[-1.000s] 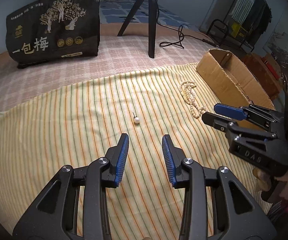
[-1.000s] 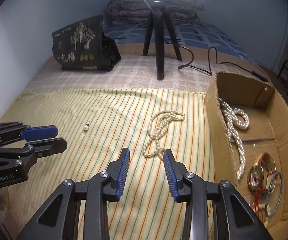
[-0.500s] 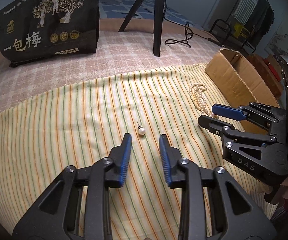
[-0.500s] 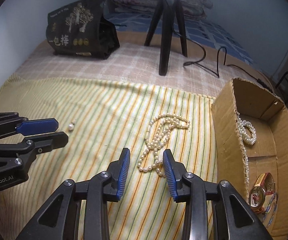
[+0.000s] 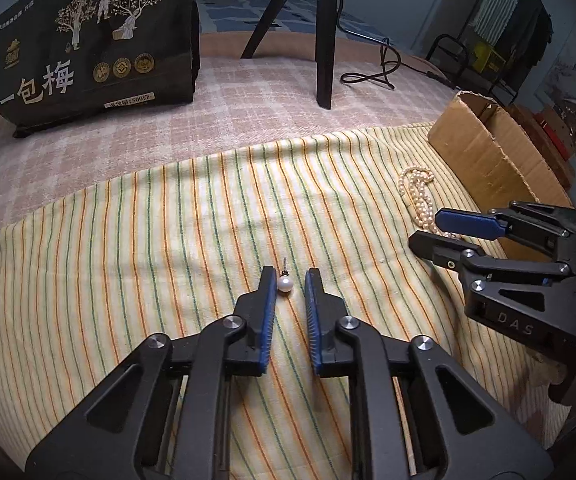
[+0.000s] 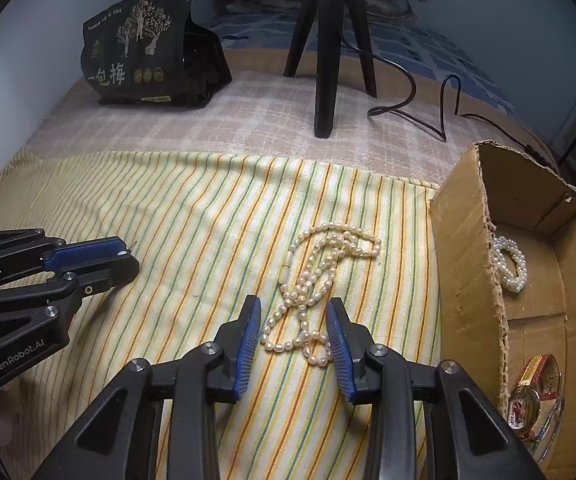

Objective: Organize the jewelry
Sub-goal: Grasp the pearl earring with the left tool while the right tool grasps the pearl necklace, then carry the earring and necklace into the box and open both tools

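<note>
A pearl stud earring (image 5: 284, 283) lies on the striped cloth (image 5: 168, 240), right between the tips of my left gripper (image 5: 289, 280), which is open and narrowed around it. A pearl necklace (image 6: 315, 280) lies in a heap on the cloth; its near end sits between the open fingers of my right gripper (image 6: 292, 310). The necklace also shows in the left wrist view (image 5: 419, 196). A cardboard box (image 6: 463, 248) at the right holds a pearl bracelet (image 6: 509, 264), a watch (image 6: 535, 392) and a bangle.
A black printed bag (image 5: 88, 48) stands at the back left. A black tripod (image 6: 323, 60) with a cable (image 6: 419, 116) stands at the back middle on the checked bedcover. A clothes rack is off the bed at the right.
Both grippers moved forward and down. The left jaws narrowed and now flank the earring. The right jaws now straddle the near end of the necklace.
</note>
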The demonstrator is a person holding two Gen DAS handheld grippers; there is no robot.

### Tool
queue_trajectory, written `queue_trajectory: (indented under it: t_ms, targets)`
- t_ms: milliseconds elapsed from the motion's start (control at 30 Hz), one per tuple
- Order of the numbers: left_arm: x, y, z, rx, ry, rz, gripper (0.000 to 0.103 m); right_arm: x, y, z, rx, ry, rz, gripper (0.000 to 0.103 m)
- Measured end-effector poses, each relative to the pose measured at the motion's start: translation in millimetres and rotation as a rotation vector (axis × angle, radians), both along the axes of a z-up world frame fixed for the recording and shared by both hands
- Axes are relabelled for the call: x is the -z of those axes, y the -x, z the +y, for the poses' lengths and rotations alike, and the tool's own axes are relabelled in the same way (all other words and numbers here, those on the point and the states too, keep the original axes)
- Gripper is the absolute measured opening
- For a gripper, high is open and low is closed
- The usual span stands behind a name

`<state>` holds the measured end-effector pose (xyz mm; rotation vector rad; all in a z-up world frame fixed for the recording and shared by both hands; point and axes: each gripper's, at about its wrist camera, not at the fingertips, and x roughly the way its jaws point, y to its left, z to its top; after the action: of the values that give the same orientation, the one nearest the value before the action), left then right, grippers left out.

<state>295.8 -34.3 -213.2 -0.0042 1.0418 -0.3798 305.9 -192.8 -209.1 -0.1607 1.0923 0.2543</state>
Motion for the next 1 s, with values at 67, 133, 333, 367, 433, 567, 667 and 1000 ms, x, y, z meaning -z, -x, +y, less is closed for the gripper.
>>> queue_trajectory:
  t_ms: [67,133,333,367,433,567,667,1000]
  targets:
    - [0.5,0.8,-0.4,0.007,-0.012,-0.009,0.007,0.9,-1.7,-0.1,-0.006,-0.010,0.011,0.031]
    - [1.2,0.9,0.1,0.007,-0.008,-0.011,0.007,1.1,-3.1,0.1,-0.008,-0.019,0.023,0.026]
    - [0.5,2.4,1.7,0.010,-0.003,-0.010,0.006,1.9,-3.1,3.9,-0.016,-0.041,0.035,0.006]
    - [-0.1,3.0,2.2,0.012,-0.003,-0.010,0.006,1.8,-2.7,3.7,-0.013,-0.044,0.034,0.006]
    - [-1.1,3.6,3.3,0.011,0.000,-0.005,0.006,0.9,-1.4,1.9,-0.008,-0.062,0.035,0.005]
    - [-6.5,7.9,5.7,0.013,-0.003,0.004,0.006,-3.7,4.8,-1.9,-0.002,-0.099,0.036,0.001]
    - [-11.4,15.5,7.0,0.018,-0.018,-0.002,0.006,-7.1,11.2,-1.9,-0.012,-0.105,0.031,0.001]
    - [-41.9,44.1,19.7,0.005,-0.012,-0.019,0.006,-42.0,43.2,-8.8,-0.034,-0.157,-0.022,0.001]
